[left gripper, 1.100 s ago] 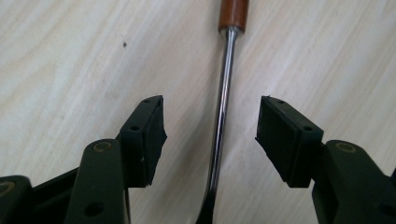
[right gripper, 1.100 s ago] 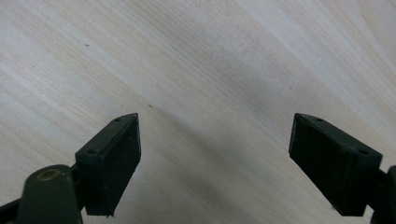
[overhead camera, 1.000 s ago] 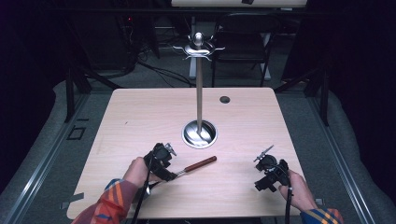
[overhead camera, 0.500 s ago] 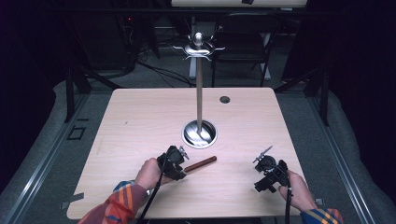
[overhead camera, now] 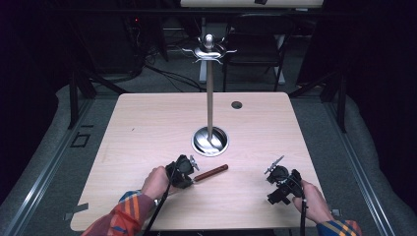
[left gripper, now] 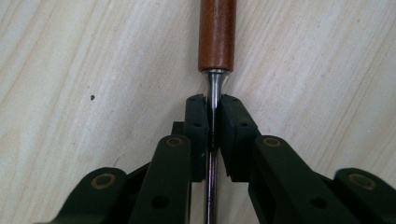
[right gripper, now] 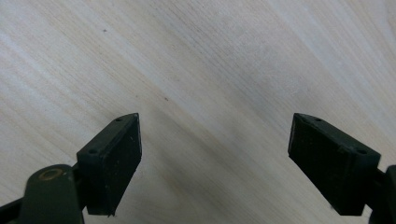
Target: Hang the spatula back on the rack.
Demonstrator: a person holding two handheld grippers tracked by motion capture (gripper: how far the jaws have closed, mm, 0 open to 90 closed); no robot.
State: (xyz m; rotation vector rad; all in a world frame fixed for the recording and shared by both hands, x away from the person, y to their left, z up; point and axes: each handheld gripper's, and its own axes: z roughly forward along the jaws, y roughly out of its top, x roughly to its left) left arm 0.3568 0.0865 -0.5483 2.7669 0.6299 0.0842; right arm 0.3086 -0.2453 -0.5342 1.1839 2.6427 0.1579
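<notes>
utensil point(left gripper: 215, 35) | brown wooden handle, thin metal shank | left claw point(left gripper: 212, 122) clamped on shank | right claw point(right gripper: 215, 163) wide apart, empty

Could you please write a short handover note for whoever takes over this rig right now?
Left gripper: its fingers have just been closing and now pinch the metal shank of the wooden-handled utensil, which lies flat on the table.
Right gripper: open, nothing between its fingers, low over bare tabletop.
Hook stand: upright mid-table, hooks bare.
Done: utensil gripped.
Left, probably: lift it and hang it on the stand.
</notes>
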